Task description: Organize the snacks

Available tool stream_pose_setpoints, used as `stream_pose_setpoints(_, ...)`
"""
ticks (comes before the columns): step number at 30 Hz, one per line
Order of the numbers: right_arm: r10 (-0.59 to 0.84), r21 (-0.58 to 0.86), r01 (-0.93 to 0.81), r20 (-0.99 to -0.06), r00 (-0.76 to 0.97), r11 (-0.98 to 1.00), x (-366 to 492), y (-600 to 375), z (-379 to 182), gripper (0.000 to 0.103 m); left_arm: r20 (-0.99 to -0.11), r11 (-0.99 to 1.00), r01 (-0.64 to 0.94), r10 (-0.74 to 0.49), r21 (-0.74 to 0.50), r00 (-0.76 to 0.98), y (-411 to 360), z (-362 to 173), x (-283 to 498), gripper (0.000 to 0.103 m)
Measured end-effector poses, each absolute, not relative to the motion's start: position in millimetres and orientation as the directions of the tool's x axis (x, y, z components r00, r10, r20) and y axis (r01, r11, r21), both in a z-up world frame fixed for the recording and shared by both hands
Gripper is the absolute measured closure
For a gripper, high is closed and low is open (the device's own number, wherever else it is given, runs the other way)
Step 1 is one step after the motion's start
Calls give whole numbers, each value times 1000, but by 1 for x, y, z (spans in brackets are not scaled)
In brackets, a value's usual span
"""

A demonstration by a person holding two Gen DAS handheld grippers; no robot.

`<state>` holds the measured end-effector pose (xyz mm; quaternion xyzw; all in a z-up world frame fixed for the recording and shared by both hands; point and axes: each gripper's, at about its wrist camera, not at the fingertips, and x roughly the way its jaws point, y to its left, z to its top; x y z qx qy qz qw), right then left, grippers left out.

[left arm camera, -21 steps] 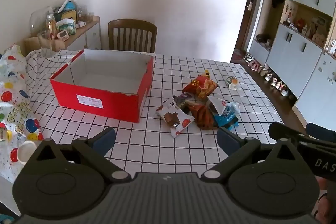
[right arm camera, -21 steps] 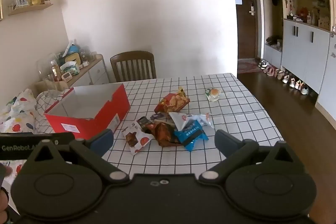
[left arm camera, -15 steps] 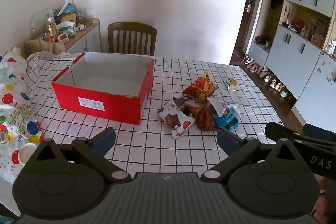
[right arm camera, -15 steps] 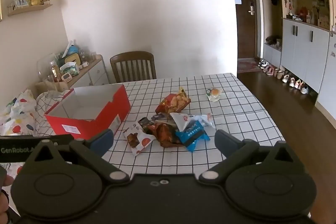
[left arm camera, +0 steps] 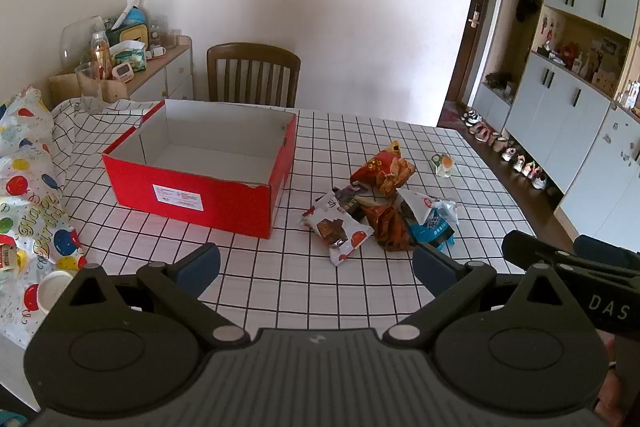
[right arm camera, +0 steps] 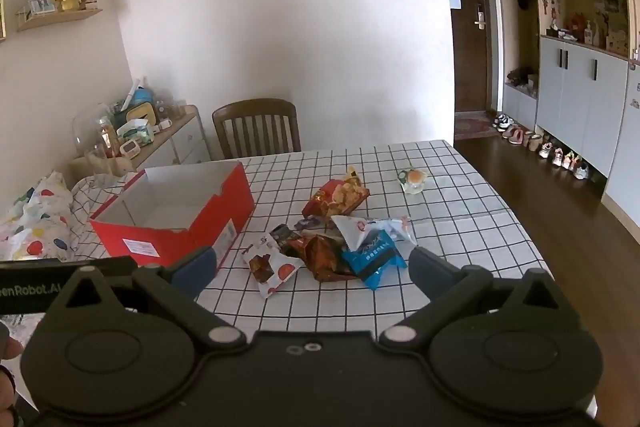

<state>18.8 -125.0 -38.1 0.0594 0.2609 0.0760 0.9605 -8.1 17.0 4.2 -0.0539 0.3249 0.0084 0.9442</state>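
Snack pile (left arm camera: pixel 378 203) beside red box (left arm camera: pixel 200 167); both jaws spread, seemingly above near table edge.

"DAS" on right claw (left arm camera: pixel 608 303), "enRobot.A" on left claw (right arm camera: pixel 28 291), "Birthday" on balloon bag (left arm camera: pixel 36 223)

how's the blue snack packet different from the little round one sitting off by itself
The blue packet lies in the snack pile, touching other packets; the round snack sits alone, farther up the table. The blue packet is larger and flat; the round snack is small, clear-wrapped, orange-topped. Both rest on the checked tablecloth, outside the red box.

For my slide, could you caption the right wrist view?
Open right gripper faces snack packets beside an empty red box.
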Motion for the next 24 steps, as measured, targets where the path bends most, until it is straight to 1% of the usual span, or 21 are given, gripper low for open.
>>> stream_pose_setpoints(15, 180, 152, -121, -487, 855, 981, 17, -125, -37, 0, -621, 993, -52, -27, -108, 784, 14, 6, -7, 0)
stream_pose_setpoints(24, 177, 142, -123, -479, 860, 982, 17, -122, -34, 0, -609, 993, -47, -31, -112, 792, 16, 7, -5, 0)
